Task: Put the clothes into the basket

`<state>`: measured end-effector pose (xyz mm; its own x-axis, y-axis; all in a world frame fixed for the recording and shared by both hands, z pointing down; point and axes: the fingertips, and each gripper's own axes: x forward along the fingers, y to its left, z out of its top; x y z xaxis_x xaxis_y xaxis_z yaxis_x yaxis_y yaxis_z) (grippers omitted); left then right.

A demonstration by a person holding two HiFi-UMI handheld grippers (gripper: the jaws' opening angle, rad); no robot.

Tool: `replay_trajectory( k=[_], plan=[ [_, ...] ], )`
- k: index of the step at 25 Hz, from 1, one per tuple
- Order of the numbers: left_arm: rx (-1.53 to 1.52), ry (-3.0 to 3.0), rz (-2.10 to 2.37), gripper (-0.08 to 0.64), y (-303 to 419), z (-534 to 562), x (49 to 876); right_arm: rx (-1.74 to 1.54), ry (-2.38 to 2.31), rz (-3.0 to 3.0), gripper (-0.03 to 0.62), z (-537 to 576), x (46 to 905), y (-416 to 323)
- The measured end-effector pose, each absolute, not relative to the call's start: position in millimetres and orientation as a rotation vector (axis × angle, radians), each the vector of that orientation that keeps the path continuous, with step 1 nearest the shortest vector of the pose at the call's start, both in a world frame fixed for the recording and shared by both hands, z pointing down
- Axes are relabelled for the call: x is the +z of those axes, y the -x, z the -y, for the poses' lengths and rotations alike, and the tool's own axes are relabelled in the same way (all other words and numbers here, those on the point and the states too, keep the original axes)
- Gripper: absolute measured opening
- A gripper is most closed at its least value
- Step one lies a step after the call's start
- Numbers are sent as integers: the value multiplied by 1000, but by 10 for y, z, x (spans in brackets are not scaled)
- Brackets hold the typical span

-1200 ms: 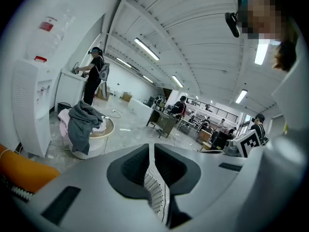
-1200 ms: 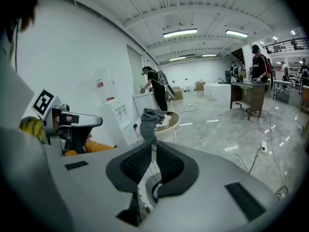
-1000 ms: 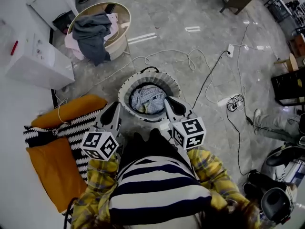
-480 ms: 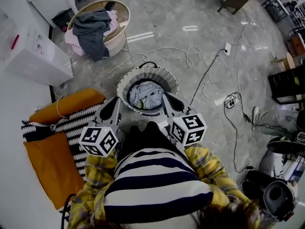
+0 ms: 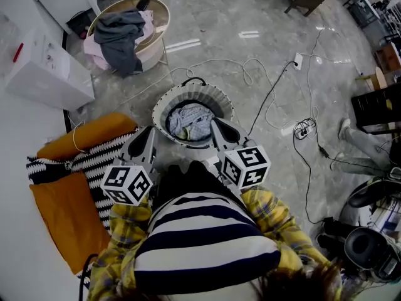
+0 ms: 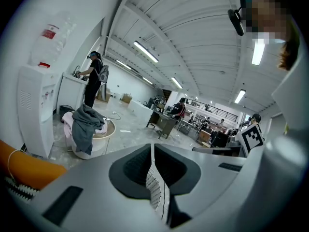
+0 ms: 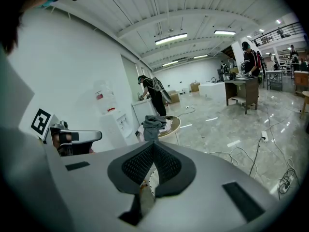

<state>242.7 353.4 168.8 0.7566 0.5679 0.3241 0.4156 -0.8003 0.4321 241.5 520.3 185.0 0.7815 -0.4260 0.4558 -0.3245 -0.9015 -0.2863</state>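
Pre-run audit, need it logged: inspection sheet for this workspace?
Surface: grey polished floor.
Job's things: white basket holds pale clothes; grey garment draped over round tub.
Clutter: orange cushions, striped blanket.
Tools: left tool and right tool shut, empty, by the basket.
Cables: white cable, black cable tangle on floor.
Surroundings: white dispenser; person at counter.

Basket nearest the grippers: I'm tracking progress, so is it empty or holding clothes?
Holding clothes: the head view shows crumpled pale cloth lying inside the ribbed basket.
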Motion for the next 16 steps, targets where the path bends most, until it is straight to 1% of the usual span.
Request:
replay_trajectory(
  k=[16],
  plan=[
    [629,-2603,-772,26,-2479,-3594,1688,-782,2775,-523,26,-5303,1857,-2326]
  ],
)
